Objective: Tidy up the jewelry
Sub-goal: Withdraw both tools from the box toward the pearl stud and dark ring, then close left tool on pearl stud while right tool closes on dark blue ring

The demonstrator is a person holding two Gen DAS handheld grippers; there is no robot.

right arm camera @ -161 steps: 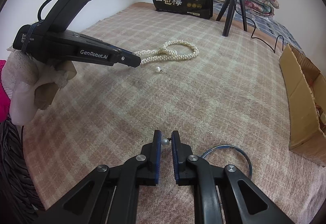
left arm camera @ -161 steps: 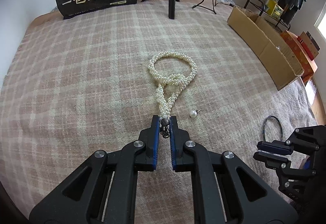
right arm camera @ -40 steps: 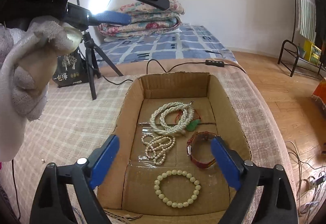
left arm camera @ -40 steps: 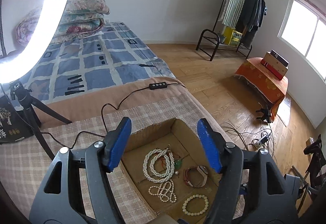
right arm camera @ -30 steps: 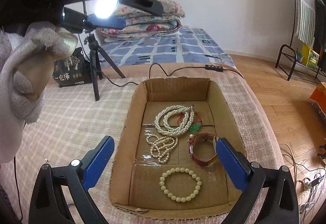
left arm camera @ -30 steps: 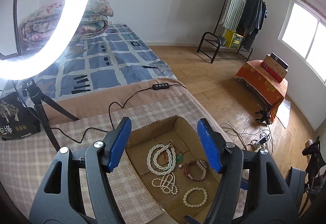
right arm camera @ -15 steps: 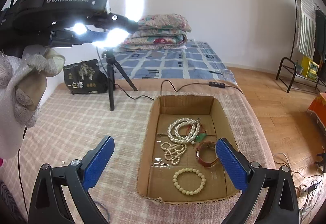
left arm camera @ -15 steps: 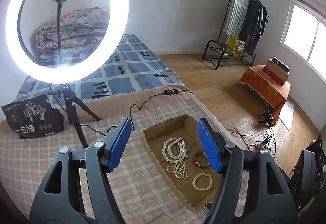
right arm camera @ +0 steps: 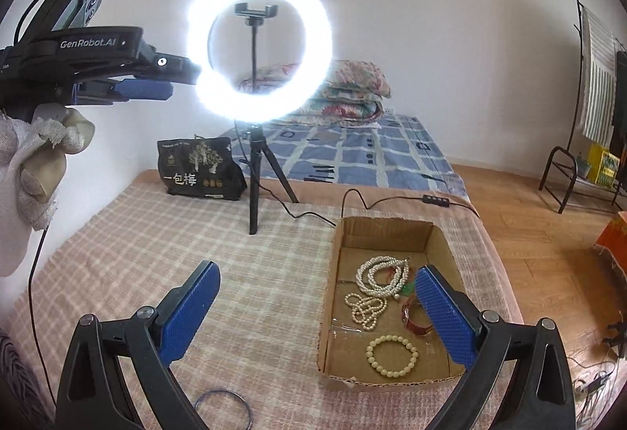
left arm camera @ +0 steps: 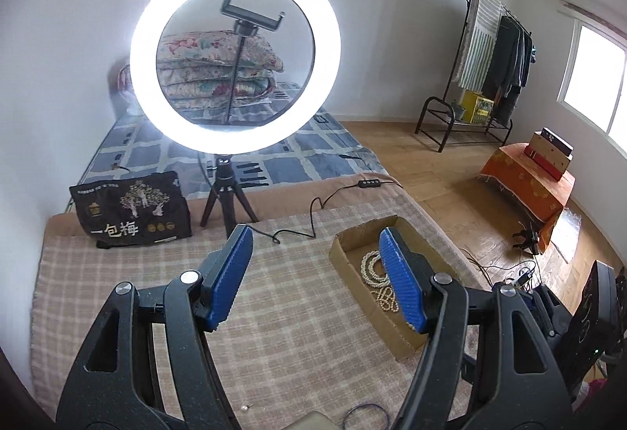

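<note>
A shallow cardboard box (right arm camera: 386,228) lies on the plaid blanket at the right. In it are a pearl necklace (right arm camera: 379,275), a smaller pearl strand (right arm camera: 364,306), a cream bead bracelet (right arm camera: 392,355) and a red-strapped watch (right arm camera: 413,320). My right gripper (right arm camera: 315,316) is open and empty, held high over the blanket left of the box. My left gripper (left arm camera: 315,277) is open and empty, raised above the blanket; the box (left arm camera: 345,246) sits to its right. A loose pearl earring (left arm camera: 244,407) and a dark blue ring bangle (right arm camera: 222,408) lie on the blanket near the front edge.
A lit ring light on a black tripod (right arm camera: 256,171) stands at the back of the blanket, its cable (right arm camera: 352,195) running past the box. A black snack bag (right arm camera: 200,169) leans behind it. Folded quilts (right arm camera: 348,85), a clothes rack (left arm camera: 493,62) and wooden floor lie beyond.
Both grippers have risen and pulled back from over the box. The box looks smaller and further right, and the whole ring light has come into view.
</note>
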